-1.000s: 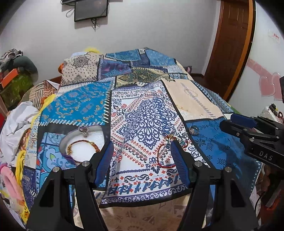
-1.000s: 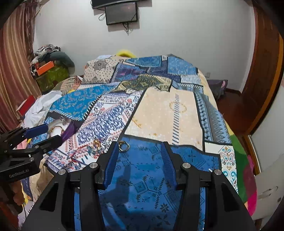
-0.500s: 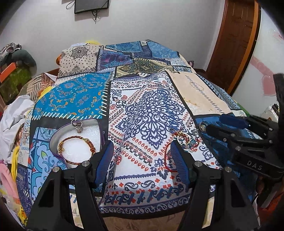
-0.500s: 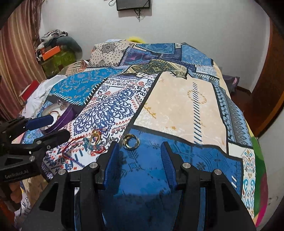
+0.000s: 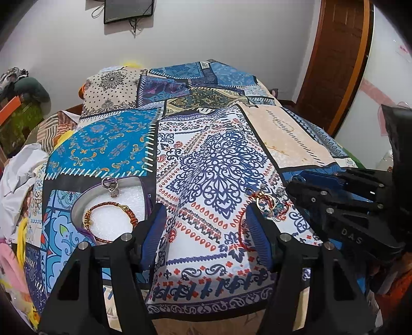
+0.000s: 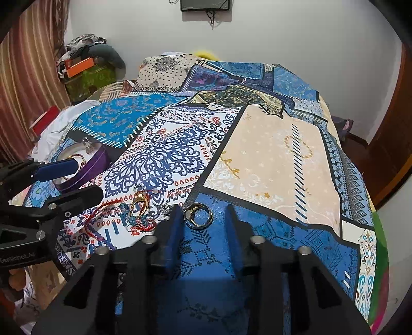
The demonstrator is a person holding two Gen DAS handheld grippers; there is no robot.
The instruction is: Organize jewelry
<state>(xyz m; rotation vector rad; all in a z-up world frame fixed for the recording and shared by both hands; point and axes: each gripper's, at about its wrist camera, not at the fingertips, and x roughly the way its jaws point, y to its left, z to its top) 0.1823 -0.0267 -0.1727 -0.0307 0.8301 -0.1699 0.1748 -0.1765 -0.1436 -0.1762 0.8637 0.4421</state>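
Note:
A round purple-walled tin (image 5: 77,206) (image 6: 99,159) sits on the bed at the left, holding a red-and-gold braided bracelet (image 5: 110,206) and a silver ring piece (image 5: 112,186). A tangle of jewelry (image 5: 267,203) (image 6: 139,208), with a red cord, a gold ring and blue beads, lies on the white patterned patch. A pair of interlocked rings (image 6: 197,215) lies on the blue patch, just ahead of my right gripper (image 6: 204,224), which is open around them. My left gripper (image 5: 206,232) is open and empty, between the tin and the tangle.
The patchwork bedspread (image 6: 270,154) covers the whole bed. Clothes and boxes (image 6: 85,64) pile up at the far left. A wooden door (image 5: 340,56) stands at the right. A screen (image 5: 128,10) hangs on the far wall.
Both grippers have moved forward and lower toward the bed. The interlocked rings now lie between my right gripper's fingertips. Both grippers stay open.

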